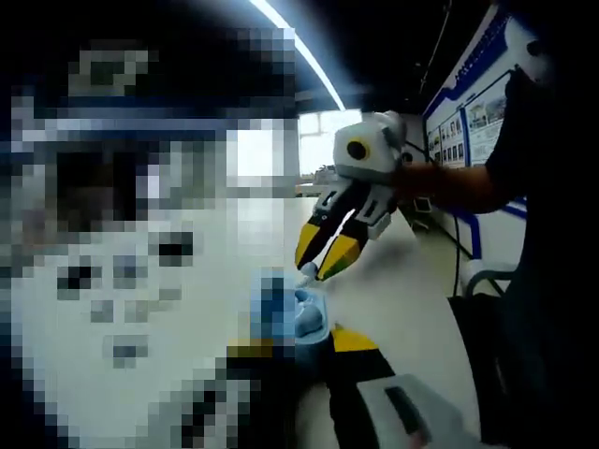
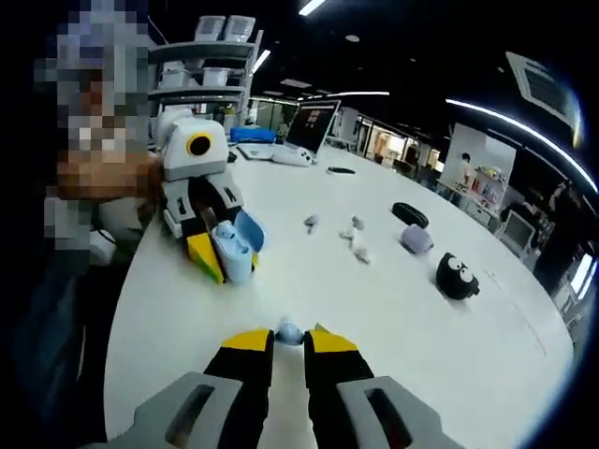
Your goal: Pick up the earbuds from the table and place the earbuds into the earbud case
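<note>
Right hand-held gripper (image 2: pixel 289 339): clenched on an earbud (image 2: pixel 288 331).
Left hand-held gripper (image 2: pixel 217 251): grasping the open blue earbud case (image 2: pixel 236 245), just ahead.
Table (image 2: pixel 393 309): below both.

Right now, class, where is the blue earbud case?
The blue earbud case is held open in the left claw above the white table, left in the right gripper view; the right claw pinches an earbud nearby.

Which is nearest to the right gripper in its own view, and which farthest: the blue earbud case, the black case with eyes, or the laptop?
1. Blue earbud case, open, held in the left gripper, up left.
2. Black case with eyes, off right on the table.
3. Laptop, far table edge.
</note>
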Motion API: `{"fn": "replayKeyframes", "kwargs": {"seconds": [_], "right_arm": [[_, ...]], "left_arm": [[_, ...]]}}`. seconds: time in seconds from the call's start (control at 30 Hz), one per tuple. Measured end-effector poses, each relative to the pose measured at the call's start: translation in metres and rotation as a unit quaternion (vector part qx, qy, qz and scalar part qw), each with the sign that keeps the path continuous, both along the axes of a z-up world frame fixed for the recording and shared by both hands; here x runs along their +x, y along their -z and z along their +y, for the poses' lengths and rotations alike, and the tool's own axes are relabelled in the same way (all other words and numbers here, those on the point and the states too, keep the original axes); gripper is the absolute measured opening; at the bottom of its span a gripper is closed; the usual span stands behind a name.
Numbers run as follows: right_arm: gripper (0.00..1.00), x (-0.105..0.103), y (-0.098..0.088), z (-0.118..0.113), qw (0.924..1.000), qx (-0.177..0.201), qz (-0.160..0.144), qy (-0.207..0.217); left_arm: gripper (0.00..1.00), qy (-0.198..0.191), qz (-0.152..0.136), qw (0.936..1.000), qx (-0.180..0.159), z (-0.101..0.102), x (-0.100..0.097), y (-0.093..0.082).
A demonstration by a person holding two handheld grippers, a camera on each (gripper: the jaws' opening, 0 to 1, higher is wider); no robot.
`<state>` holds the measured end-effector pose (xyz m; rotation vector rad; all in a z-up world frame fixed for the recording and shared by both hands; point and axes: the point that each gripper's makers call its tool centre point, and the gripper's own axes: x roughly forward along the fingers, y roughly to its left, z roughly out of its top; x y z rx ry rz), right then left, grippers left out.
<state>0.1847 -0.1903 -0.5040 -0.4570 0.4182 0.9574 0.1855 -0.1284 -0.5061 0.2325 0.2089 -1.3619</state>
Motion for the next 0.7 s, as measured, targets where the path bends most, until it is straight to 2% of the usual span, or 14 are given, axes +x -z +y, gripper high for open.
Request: {"fn": "replayKeyframes", "kwargs": {"seconds": [0.1,0.13,0.2,0.33,0.43,0.47,0.57,0.63,0.67,0.7], "right_arm": [[0.13,0.001,0.000,-0.004,0.9946,-0.077,-0.065,-0.027],[0.13,0.002,-0.002,-0.005,0.9895,-0.106,-0.090,-0.038],[0.13,0.000,-0.003,-0.003,0.9744,-0.166,-0.134,-0.070],[0.13,-0.002,0.000,0.002,0.9327,-0.269,-0.199,-0.133],[0.13,-0.004,0.008,0.000,0.9053,-0.324,-0.214,-0.173],[0.13,-0.003,0.007,0.001,0.8938,-0.338,-0.230,-0.185],[0.13,-0.004,0.008,0.002,0.8634,-0.382,-0.244,-0.221],[0.13,-0.003,0.008,0.002,0.8400,-0.411,-0.259,-0.241],[0.13,-0.003,0.009,0.003,0.8329,-0.419,-0.262,-0.249],[0.13,-0.004,0.010,0.002,0.8202,-0.433,-0.269,-0.259]], "left_arm": [[0.19,0.000,0.001,1.0000,0.000,0.000,0.000,0.000],[0.19,0.000,0.001,1.0000,0.000,0.000,0.000,0.000],[0.19,0.000,0.001,1.0000,0.000,0.000,0.000,0.000],[0.19,-0.001,0.000,1.0000,0.000,0.000,0.000,0.000],[0.19,-0.001,0.000,1.0000,0.000,0.000,0.000,0.000],[0.19,-0.001,0.000,1.0000,0.000,0.000,0.000,0.000],[0.19,-0.002,-0.001,1.0000,0.000,-0.001,0.000,0.000],[0.19,-0.002,-0.001,1.0000,0.000,-0.001,0.000,0.000],[0.19,-0.002,-0.001,1.0000,0.000,-0.001,0.000,0.000],[0.19,-0.002,-0.001,1.0000,0.000,-0.001,0.000,0.000]]}}
